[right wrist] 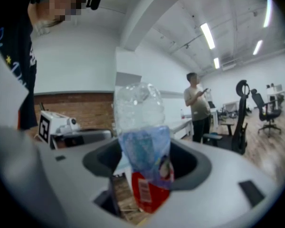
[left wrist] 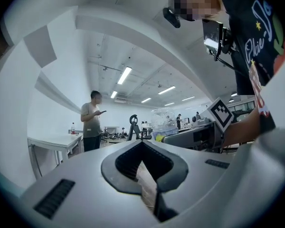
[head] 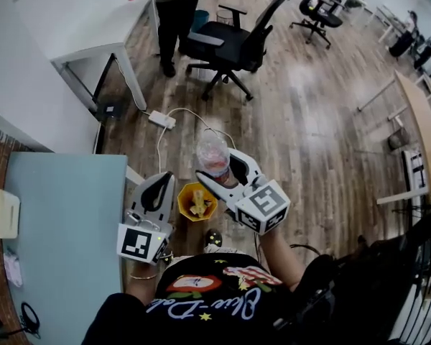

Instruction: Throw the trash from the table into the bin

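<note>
A: Where to find the crushed bottle (head: 212, 152)?
B: Pinched between the wide-set jaws of the right gripper (head: 215, 165), over the floor (head: 309, 121), just far of the yellow bin (head: 183, 208), right of the table (head: 65, 221).
A: And for the left gripper (head: 158, 182)?
B: Pressed together, seemingly on nothing, just left of the bin.

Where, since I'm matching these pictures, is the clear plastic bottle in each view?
Head view: plastic bottle at centre, in the right claw.
Left gripper view: bottle right of centre, past the jaws.
Right gripper view: bottle at centre, upright between the jaws.
Shared landmark: the standing person, in all three.
</note>
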Action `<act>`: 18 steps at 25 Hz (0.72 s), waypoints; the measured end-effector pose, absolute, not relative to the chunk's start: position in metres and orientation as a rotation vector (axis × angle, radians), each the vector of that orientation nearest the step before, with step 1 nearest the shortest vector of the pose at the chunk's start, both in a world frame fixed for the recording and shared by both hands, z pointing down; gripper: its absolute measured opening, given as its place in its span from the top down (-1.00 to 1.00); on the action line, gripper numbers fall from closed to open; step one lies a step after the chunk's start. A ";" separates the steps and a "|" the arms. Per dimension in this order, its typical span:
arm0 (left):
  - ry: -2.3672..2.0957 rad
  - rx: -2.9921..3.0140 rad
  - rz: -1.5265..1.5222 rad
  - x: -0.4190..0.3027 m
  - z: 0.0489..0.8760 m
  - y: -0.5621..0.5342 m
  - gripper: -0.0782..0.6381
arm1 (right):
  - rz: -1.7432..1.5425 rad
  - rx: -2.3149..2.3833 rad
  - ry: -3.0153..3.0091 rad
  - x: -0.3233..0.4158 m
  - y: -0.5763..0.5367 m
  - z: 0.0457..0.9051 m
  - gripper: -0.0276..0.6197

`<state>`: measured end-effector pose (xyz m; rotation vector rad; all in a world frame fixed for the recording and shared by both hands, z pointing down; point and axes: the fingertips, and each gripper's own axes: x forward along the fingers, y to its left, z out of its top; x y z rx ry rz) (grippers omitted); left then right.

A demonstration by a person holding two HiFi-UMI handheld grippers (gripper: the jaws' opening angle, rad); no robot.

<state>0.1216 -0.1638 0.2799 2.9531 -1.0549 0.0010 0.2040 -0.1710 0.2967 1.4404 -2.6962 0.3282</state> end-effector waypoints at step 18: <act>-0.894 3.023 0.031 0.152 0.266 -0.176 0.75 | 0.227 1.481 -2.747 0.211 -0.161 0.272 -0.05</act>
